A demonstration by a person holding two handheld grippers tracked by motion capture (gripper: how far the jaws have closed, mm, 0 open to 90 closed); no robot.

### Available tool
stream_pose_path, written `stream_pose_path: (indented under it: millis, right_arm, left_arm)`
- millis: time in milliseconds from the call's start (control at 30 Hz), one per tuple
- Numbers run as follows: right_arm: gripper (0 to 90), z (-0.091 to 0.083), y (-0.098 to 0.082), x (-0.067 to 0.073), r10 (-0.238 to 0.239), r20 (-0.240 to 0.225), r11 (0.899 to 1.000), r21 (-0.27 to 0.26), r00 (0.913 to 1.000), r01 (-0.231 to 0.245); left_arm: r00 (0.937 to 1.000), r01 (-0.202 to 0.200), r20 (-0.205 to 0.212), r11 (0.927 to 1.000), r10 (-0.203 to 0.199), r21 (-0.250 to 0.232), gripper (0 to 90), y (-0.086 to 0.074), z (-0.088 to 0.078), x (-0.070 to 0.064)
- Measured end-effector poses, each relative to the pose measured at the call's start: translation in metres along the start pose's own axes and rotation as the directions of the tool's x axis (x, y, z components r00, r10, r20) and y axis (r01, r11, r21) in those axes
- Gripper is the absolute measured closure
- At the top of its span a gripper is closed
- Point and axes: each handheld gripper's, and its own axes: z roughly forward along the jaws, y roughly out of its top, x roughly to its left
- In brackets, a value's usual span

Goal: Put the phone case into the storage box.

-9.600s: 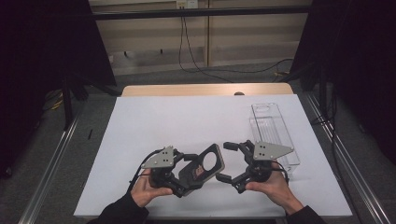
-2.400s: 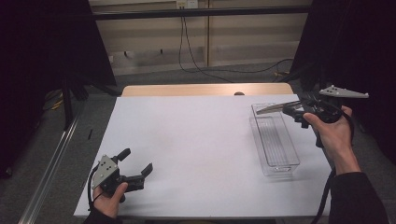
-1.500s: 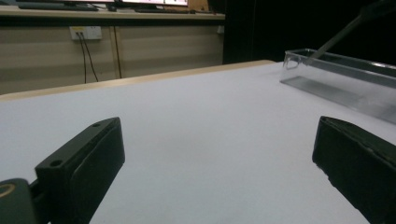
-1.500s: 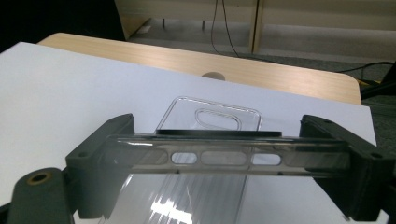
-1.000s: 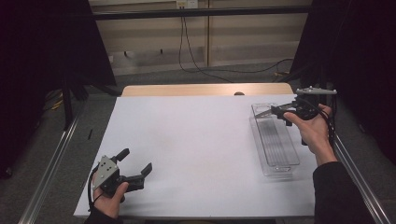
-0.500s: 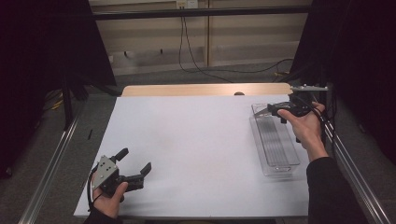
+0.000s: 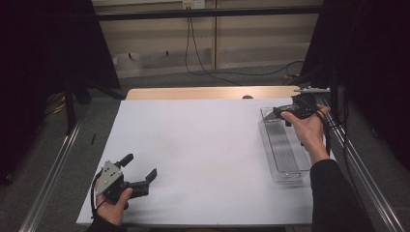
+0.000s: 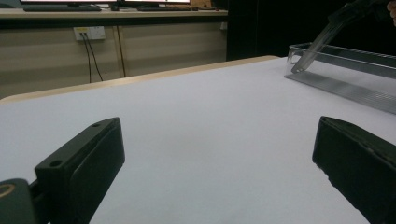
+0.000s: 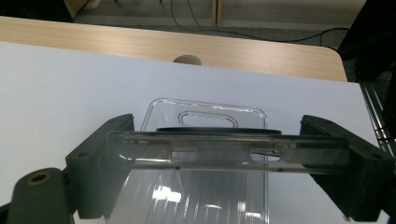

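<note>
A clear plastic tray with a ribbed floor lies along the right side of the white table. My right gripper hovers over the tray's far end, shut on a clear plastic piece with slots along its edge, clamped crosswise between the jaws. The tray's rounded end lies just beneath it. From the left gripper view the piece slants down into the tray. My left gripper rests in a hand at the table's front left, open with nothing between its jaws.
A wooden strip edges the table's far side. Metal rails run along both sides. Cables hang at the back wall, and dark curtains stand to the left and right.
The right gripper has come down and leftward with the clear piece to the tray's far end. The left gripper has stayed at the front left since both were together at the front.
</note>
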Motion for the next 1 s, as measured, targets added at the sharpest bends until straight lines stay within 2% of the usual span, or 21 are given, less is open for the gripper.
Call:
stream_pose_path:
  millis: [300,467,533,700,833,1000]
  right_arm:
    - [11.7,0.007,0.000,0.009,0.016,0.059,1.000,-0.018,0.9981,-0.015]
    - [11.7,0.009,0.002,0.011,0.028,0.070,0.999,-0.023,0.9972,-0.026]
    - [11.6,0.009,0.003,0.011,0.035,0.078,0.999,-0.025,0.9963,-0.033]
    - [11.5,0.013,0.007,0.014,0.022,0.091,0.999,-0.029,0.9956,-0.020]
    - [11.5,0.017,0.009,0.017,0.002,0.097,0.999,-0.041,0.9952,0.002]
    - [11.4,0.021,0.011,0.016,0.009,0.097,0.998,-0.059,0.9952,-0.004]
  left_arm:
    - [1.0000,0.003,-0.002,1.0000,-0.003,0.001,2.2,0.000,0.000,0.000]
    - [1.0000,0.000,0.002,1.0000,0.000,0.005,2.3,0.000,0.001,0.000]
    - [0.9999,-0.015,0.004,0.9999,0.015,0.008,2.3,0.000,0.001,0.001]
    - [0.9999,-0.006,0.008,1.0000,0.006,0.007,2.3,0.000,0.002,0.000]
    - [0.9995,-0.024,0.020,0.9997,0.024,0.002,2.2,0.000,0.001,0.000]
    - [0.9997,-0.016,0.018,0.9999,0.016,0.005,2.2,0.000,0.002,-0.001]
